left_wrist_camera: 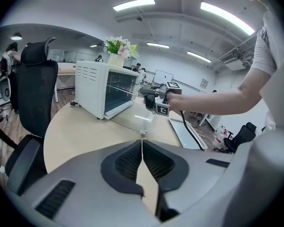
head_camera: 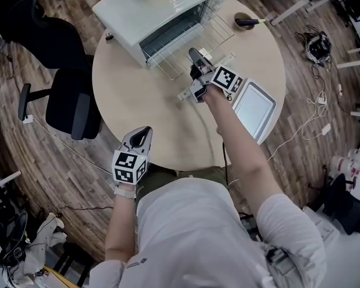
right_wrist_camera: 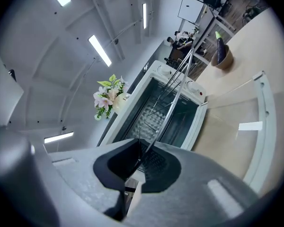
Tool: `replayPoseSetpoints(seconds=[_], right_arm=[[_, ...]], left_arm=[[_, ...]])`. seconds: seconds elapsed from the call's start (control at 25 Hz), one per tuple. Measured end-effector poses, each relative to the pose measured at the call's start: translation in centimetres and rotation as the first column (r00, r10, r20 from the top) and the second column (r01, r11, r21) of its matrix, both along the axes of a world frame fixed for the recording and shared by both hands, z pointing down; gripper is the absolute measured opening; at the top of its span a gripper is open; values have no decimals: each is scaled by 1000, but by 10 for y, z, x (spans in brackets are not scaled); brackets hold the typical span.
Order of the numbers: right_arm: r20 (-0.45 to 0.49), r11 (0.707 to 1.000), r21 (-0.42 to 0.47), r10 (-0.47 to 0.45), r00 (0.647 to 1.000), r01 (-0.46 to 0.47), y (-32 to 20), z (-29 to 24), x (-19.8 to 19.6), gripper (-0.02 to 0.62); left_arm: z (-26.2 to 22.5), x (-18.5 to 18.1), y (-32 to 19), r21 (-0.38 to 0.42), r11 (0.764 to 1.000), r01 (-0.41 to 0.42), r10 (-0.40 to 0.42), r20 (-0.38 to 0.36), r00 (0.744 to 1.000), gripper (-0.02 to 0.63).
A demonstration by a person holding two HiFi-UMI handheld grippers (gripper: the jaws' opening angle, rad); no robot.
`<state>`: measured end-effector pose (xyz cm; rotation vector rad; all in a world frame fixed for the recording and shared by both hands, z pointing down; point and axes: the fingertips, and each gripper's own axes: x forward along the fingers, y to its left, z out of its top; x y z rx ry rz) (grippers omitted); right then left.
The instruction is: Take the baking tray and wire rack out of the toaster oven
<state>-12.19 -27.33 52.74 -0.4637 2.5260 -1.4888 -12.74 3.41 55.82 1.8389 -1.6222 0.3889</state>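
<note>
Jaws of right gripper clamped on edge of wire rack — jaws of left gripper together, empty.

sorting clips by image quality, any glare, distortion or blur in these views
Head view: even light, sharp, floor bowed at the edges. Left gripper view: fisheye, black corners, ceiling lights blown out. Right gripper view: same fisheye, rolled sideways, wire rack sharp.
</note>
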Motion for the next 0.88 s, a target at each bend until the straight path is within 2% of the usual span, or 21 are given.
replayPoseSetpoints(seconds=[0.48, 0.68, 0.88], right_arm=[[-28, 999, -43, 27, 999, -28, 19, 21, 76, 6], [-28, 995, -84, 49, 998, -51, 30, 33, 120, 6], [-44, 994, -98, 34, 998, -39, 45, 43, 156, 6]], left_arm=[[0, 36, 1, 6, 999, -36, 36, 7, 999, -3], [3, 59, 2, 5, 999, -48, 48, 6, 999, -3], [4, 84, -3, 6, 998, -62, 62, 12, 998, -3]])
